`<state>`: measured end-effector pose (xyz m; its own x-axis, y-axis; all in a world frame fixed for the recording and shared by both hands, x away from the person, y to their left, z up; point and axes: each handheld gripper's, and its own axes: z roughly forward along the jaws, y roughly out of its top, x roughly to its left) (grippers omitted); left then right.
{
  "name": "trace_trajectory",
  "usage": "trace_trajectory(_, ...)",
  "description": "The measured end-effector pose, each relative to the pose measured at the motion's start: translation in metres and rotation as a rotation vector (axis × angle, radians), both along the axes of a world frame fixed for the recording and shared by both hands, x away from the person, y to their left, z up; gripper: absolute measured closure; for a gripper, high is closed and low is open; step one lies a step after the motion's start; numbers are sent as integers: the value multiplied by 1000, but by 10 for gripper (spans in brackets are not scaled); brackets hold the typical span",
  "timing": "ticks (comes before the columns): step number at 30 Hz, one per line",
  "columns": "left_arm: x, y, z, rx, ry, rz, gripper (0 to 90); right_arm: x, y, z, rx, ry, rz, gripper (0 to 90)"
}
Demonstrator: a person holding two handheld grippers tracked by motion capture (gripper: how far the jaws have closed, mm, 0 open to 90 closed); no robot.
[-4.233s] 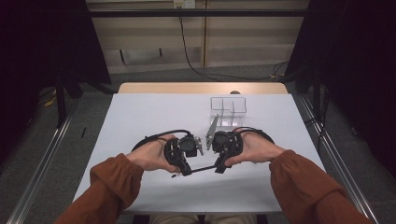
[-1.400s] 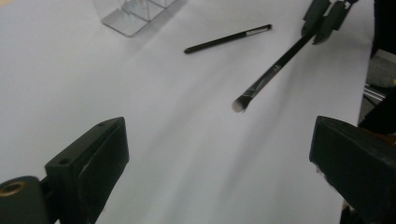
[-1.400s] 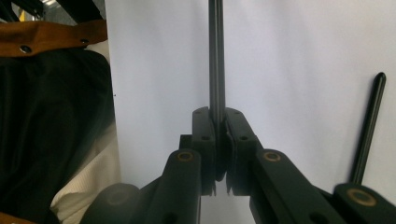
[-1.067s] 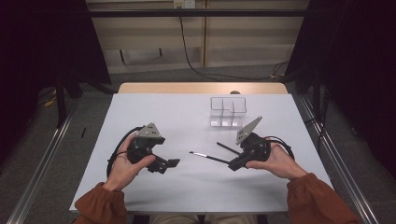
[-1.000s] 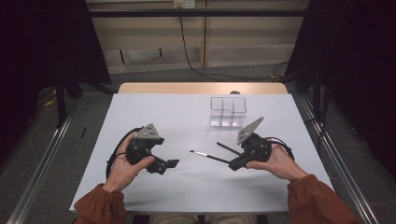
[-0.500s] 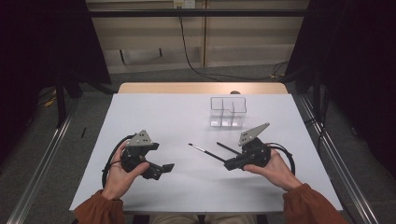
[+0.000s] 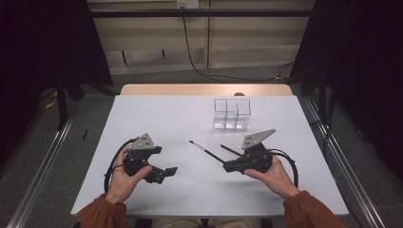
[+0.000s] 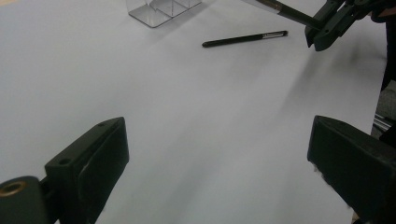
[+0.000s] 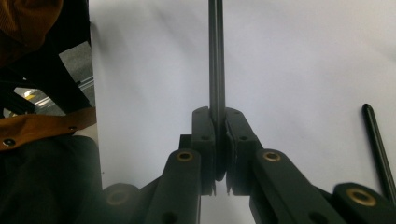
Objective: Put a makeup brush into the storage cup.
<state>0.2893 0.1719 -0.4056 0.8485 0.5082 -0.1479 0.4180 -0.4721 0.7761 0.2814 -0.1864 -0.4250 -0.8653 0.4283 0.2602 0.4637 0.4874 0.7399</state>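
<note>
My right gripper [image 7: 228,166] [image 9: 220,119] is shut on a thin black pen [image 7: 205,150] [image 9: 216,60], which sticks out from its jaws toward the table's middle, its tip off the surface. The left gripper view has that gripper [image 8: 327,25] and its pen [image 8: 287,10] at the top right. A second black pen [image 7: 231,150] [image 8: 245,38] [image 9: 377,149] lies flat on the white table beside the right gripper. My left gripper [image 7: 165,173] [image 8: 217,133] rests at the front left, jaws wide open with nothing between them.
A clear plastic box with compartments [image 7: 232,114] [image 8: 156,8] stands on the white table [image 7: 157,118] behind the right gripper. A wooden strip [image 7: 166,89] edges the table's far side. Metal rails [image 7: 38,171] run along both sides.
Four seconds ago both hands were together at the table's middle; they have drawn apart, the right one with the pen. Over the last second both grippers slid slightly toward the front edge.
</note>
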Motion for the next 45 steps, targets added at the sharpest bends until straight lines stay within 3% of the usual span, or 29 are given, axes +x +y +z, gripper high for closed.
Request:
trace_trajectory(2, 0, 0, 0, 11, -6, -7, 56, -1, 1, -1, 3, -4, -7, 846)
trace_trajectory(10, -2, -1, 0, -18, -4, -6, 50, -2, 2, -2, 60, -30, -21, 846)
trace_trajectory(13, -2, -1, 0, -34, 7, -30, 46, -3, 2, -2, 75, -43, -24, 846)
trace_trajectory(19, -4, -2, 2, -31, -23, -22, 40, -5, 1, -1, 112, -81, -35, 846)
trace_trajectory(26, -6, -6, 5, -56, -41, -27, 40, -8, 2, 2, 175, -116, -34, 846)
trace_trajectory(29, -7, -8, 8, -70, -55, -28, 40, -8, 2, 2, 177, -127, -37, 846)
trace_trajectory(30, -7, -9, 9, -94, -45, -22, 40, -8, 2, 3, 177, -131, -38, 846)
trace_trajectory(37, -5, -10, 18, -136, -86, -30, 35, -9, 2, 4, 190, -139, -40, 846)
trace_trajectory(43, -2, -21, 19, -139, -96, -34, 33, -9, 4, 3, 194, -144, -36, 846)
trace_trajectory(45, -1, -25, 19, -159, -92, -39, 33, -9, 5, 3, 197, -145, -32, 846)
